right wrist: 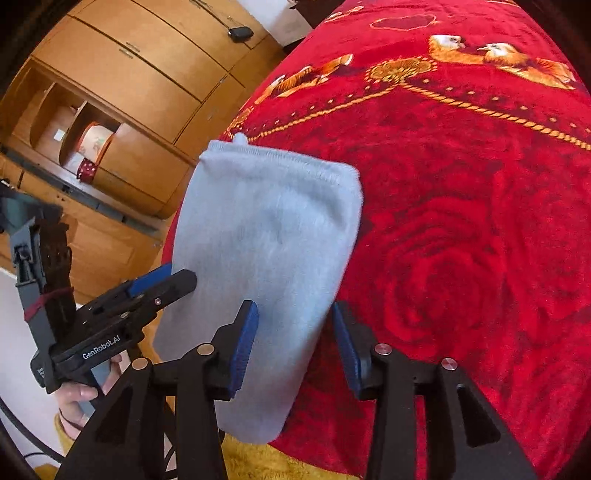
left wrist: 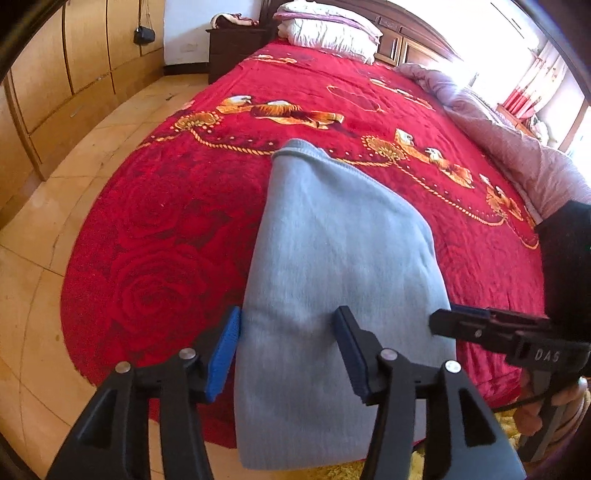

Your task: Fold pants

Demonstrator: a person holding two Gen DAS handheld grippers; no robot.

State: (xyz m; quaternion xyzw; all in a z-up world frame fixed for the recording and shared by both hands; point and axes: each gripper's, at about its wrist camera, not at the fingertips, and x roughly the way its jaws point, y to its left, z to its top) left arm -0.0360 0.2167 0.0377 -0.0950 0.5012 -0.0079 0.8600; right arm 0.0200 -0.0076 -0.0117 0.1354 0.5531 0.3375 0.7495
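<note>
Light grey-blue pants lie folded lengthwise on a red bedspread, their near end hanging over the bed's front edge. They also show in the right wrist view, waistband end far. My left gripper is open, its blue pads either side of the pants' left near part. My right gripper is open over the pants' right near edge. In the left wrist view the right gripper reaches in from the right beside the pants. In the right wrist view the left gripper sits at the pants' left edge.
The red bedspread with rose and bird patterns covers the bed. A pink quilt lies along the right side and pillows at the head. Wooden wardrobes stand left across a tiled floor. A yellow rug lies below.
</note>
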